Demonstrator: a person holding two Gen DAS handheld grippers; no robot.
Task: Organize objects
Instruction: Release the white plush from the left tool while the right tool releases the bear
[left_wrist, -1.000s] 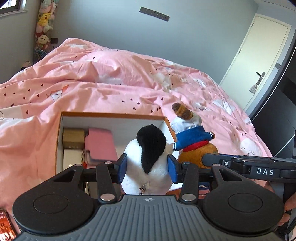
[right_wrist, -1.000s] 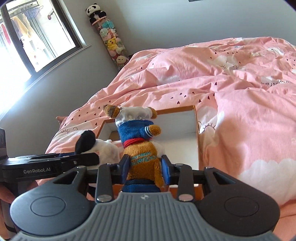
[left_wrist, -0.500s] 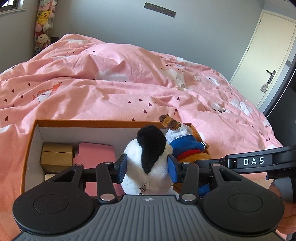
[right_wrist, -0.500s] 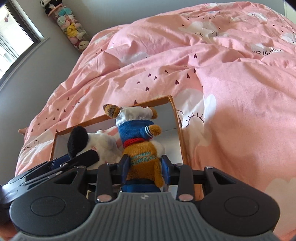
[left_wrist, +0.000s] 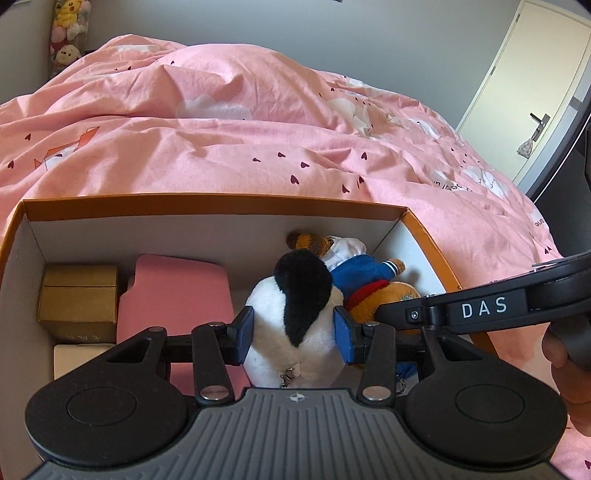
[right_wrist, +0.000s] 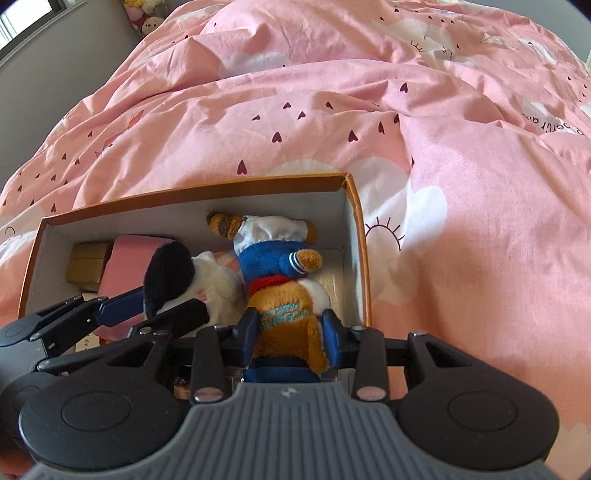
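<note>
Plush toys, two of them, sit low inside an open cardboard box (left_wrist: 207, 206) with an orange rim and white inner walls, which rests on a bed covered by a pink duvet (left_wrist: 258, 122). From the left wrist view, the left gripper (left_wrist: 293, 338) has its blue pads pressed against both sides of a white plush toy with a black ear (left_wrist: 295, 317), so it is clamped on that toy, whose body hangs down into the box. Just beside it on the right lies the brown plush in a blue jacket (left_wrist: 364, 275), partly covered by the right gripper (left_wrist: 399, 314), whose black bar marked DAS crosses the lower right. On the left half of the box floor lie a pink pouch (left_wrist: 177, 291), a brown carton (left_wrist: 77, 295) touching it, and a white block (left_wrist: 77, 356) in front of the carton. A cream door (left_wrist: 535, 81) stands at the far right. From the right wrist view, the right gripper (right_wrist: 290, 338) squeezes the brown plush (right_wrist: 284, 306) around its lower body; the toy's head points toward the far wall of the box (right_wrist: 195, 195), near the right-hand corner. The white plush (right_wrist: 192, 280) leans against it on the left, held by the left gripper (right_wrist: 147, 306), with the pink pouch (right_wrist: 129, 258) and brown carton (right_wrist: 86, 262) beyond.
</note>
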